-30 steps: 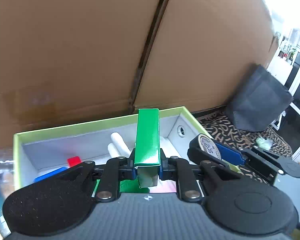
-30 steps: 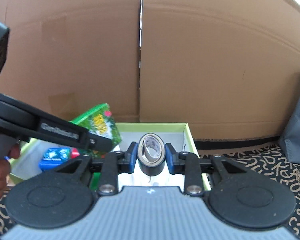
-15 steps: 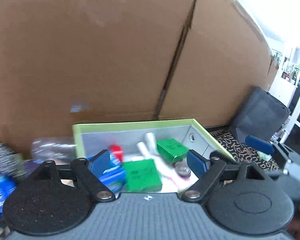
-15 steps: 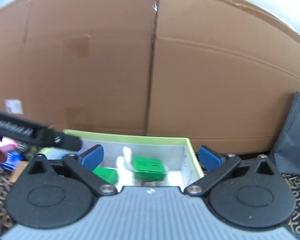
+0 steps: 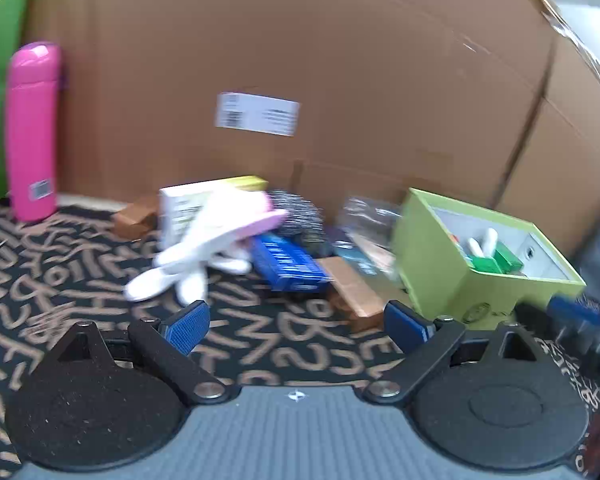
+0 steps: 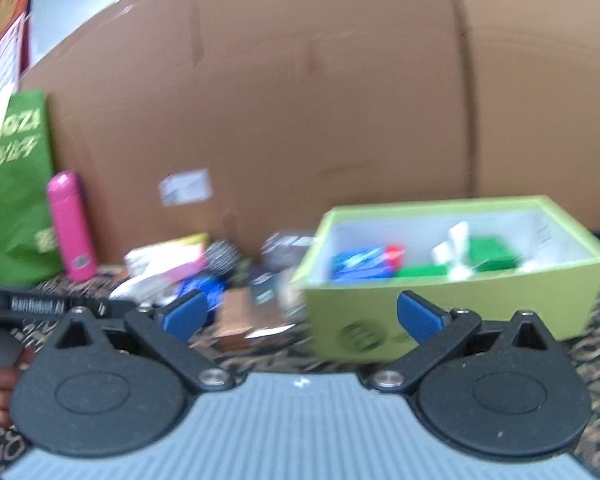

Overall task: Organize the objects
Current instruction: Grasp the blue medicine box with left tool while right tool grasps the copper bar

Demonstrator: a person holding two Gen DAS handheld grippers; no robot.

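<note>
Two grippers: our left gripper and right gripper have just been opening, nothing between the jaws.
Box: now holds our carton and tape.
Next: we judge the pile by the cardboard wall.

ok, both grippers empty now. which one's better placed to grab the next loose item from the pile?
Left, probably. The left gripper is open and faces the pile directly, with the blue box just ahead. The right gripper, also open, faces the green bin.

Home floor, likely living area. Dark rug with tan letter pattern underfoot; big cardboard cartons as backdrop; green shopping bag, pink flask, household clutter pile beside lime storage box.
</note>
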